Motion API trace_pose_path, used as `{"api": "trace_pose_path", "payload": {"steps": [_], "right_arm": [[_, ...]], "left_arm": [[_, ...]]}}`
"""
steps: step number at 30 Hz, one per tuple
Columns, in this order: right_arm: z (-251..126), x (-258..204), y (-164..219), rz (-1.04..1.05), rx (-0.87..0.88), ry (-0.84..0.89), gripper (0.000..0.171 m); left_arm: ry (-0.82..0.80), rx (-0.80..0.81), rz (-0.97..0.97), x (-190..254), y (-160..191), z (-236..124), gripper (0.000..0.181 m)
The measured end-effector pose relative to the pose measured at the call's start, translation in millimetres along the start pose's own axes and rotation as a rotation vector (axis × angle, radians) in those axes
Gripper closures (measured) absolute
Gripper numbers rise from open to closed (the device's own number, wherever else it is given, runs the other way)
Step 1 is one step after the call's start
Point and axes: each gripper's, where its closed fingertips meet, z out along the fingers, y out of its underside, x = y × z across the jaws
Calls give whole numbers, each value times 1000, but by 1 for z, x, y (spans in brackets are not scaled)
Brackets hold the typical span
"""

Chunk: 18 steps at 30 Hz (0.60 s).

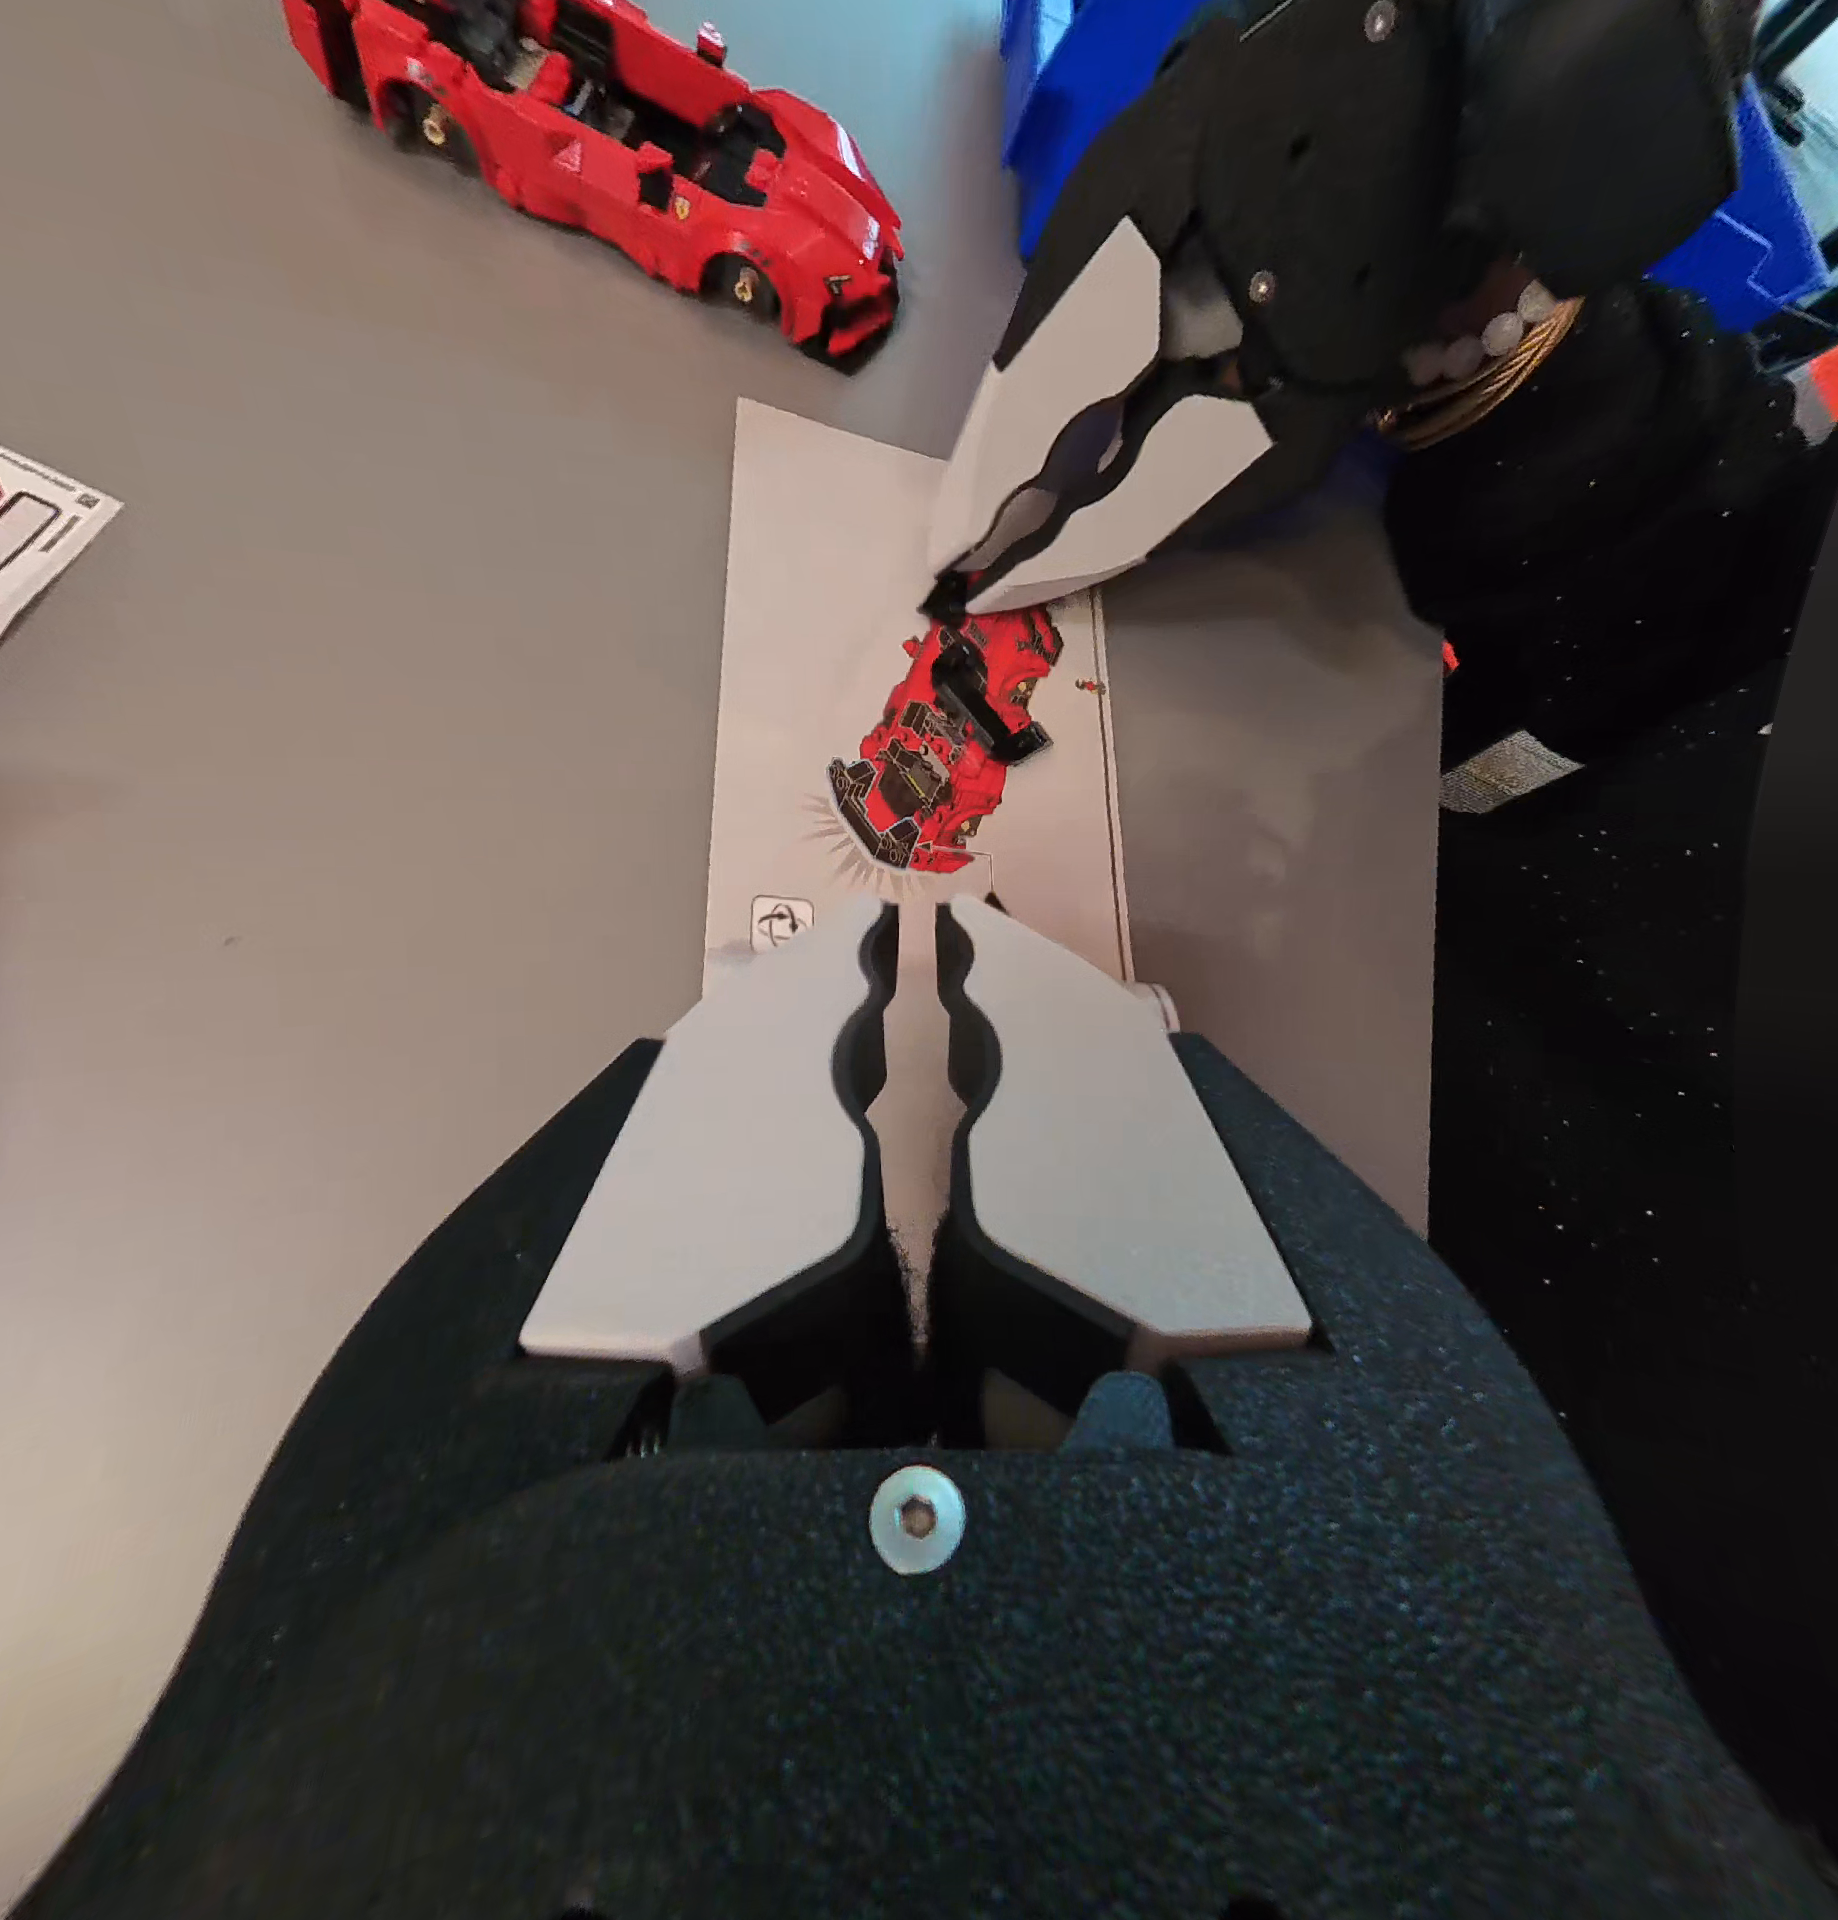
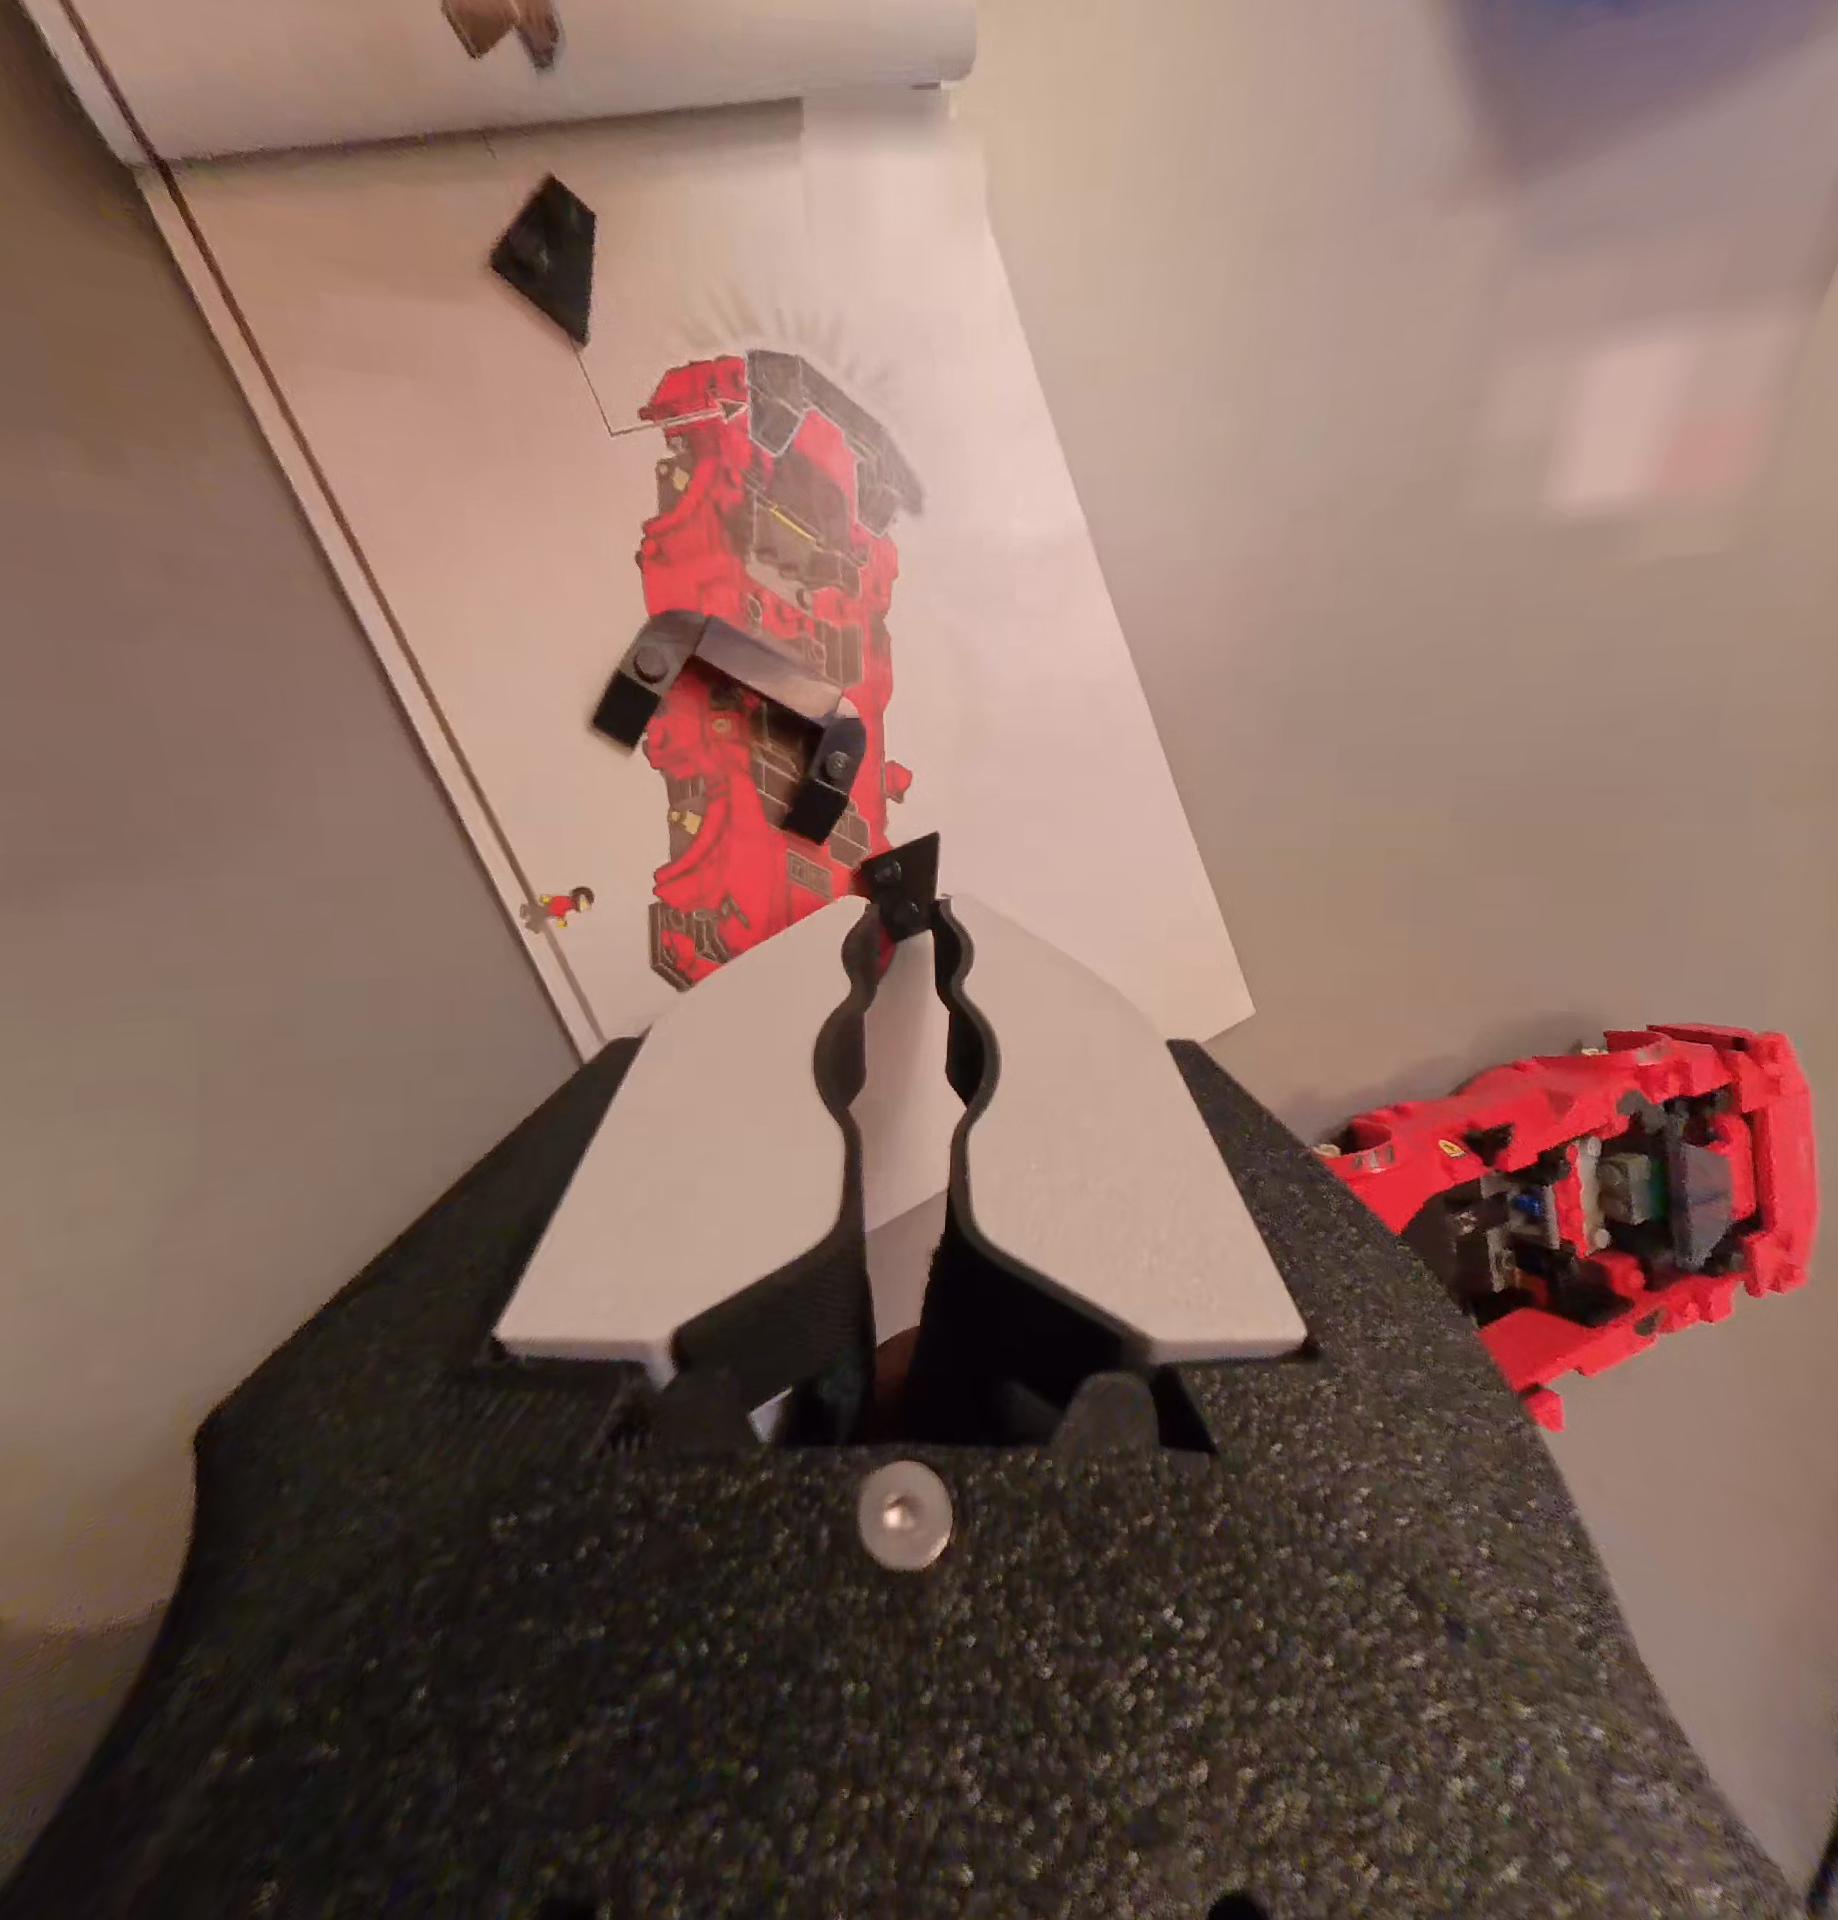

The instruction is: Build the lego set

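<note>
A partly built red lego car [image 1: 603, 156] lies on the grey table; it also shows in the right wrist view [image 2: 1580, 1195]. An open instruction booklet [image 1: 790, 644] [image 2: 1050, 727] lies between the grippers. On its page rest a black arch-shaped piece [image 1: 988, 707] [image 2: 728, 727] and a small black wedge piece [image 2: 546, 255]. My right gripper [image 2: 904, 914] is shut on a small black wedge plate [image 2: 904, 883] just above the page, near the arch piece; it also shows in the left wrist view [image 1: 946, 603]. My left gripper [image 1: 917, 914] is empty over the booklet's near edge, its jaws a narrow gap apart.
A sticker sheet [image 1: 11, 540] lies at the table's left. Blue bins [image 1: 1060, 104] stand at the back right. A person's dark sleeve and beaded bracelet [image 1: 1486, 332] are behind the right gripper. The table's right edge drops to a dark floor [image 1: 1621, 1143]. My hands' fingertips stand some 15 centimetres from each other.
</note>
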Motion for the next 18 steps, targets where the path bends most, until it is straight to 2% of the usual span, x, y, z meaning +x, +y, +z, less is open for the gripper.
{"api": "trace_pose_path", "payload": {"steps": [10, 18], "right_arm": [[-9, -37, -18, 11, 65, -125, 161], [0, -11, -5, 45, 48, -106, 161]], "left_arm": [[14, 21, -11, 4, 11, 1, 175], [46, -41, 25, 14, 16, 22, 175]]}}
